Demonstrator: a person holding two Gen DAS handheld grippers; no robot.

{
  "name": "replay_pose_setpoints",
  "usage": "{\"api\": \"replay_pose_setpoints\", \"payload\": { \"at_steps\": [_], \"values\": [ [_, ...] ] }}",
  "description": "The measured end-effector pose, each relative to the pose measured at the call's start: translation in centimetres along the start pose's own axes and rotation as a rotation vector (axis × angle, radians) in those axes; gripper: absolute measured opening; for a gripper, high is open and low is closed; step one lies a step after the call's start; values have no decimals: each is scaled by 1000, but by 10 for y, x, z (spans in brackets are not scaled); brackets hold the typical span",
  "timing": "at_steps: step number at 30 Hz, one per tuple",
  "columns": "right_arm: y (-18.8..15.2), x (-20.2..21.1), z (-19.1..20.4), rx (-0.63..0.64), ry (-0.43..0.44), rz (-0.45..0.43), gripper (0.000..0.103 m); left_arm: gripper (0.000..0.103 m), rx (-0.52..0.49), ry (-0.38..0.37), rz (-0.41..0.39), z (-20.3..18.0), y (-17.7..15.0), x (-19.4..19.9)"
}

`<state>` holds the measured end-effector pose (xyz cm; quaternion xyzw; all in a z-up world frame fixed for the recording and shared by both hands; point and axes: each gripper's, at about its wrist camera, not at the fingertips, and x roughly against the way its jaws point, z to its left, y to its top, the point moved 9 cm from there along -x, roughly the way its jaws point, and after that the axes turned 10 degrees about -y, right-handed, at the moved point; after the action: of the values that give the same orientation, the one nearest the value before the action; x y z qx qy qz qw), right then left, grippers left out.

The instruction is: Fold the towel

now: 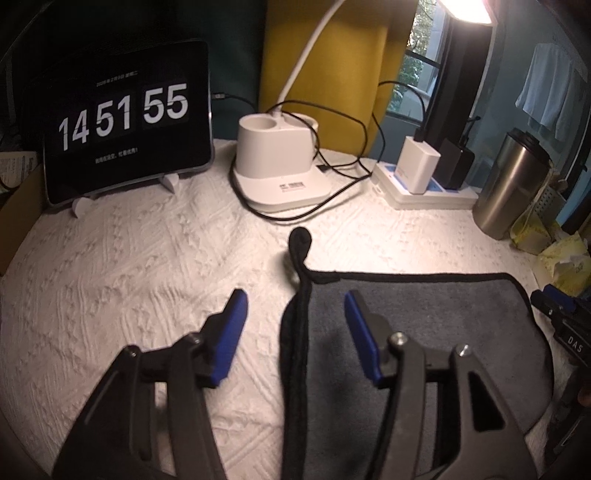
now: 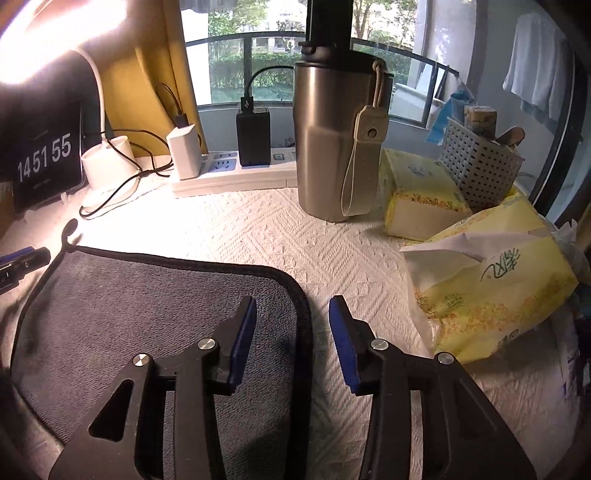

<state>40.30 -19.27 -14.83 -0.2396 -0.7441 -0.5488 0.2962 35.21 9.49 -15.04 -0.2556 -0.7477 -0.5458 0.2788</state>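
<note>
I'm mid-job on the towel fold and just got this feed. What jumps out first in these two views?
The dark grey towel with black trim lies flat on the white textured cloth, and both the left gripper and the right gripper stand open, each straddling one side edge. Behind it, the tablet clock reading 14 51 55 glows at back left. A steel tumbler stands at back right, beside yellow tissue packs.

White quilted table cover (image 2: 280, 236) — lit desk lamp (image 1: 466, 10), railed window (image 2: 255, 55) behind.
</note>
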Motion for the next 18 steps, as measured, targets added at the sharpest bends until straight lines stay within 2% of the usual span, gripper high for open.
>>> {"api": "replay_pose_setpoints", "payload": {
  "at_steps": [18],
  "values": [
    [-6, 59, 1, -5, 6, -66, 43, 58, -9, -33, -45, -14, -13, 47]
  ]
}}
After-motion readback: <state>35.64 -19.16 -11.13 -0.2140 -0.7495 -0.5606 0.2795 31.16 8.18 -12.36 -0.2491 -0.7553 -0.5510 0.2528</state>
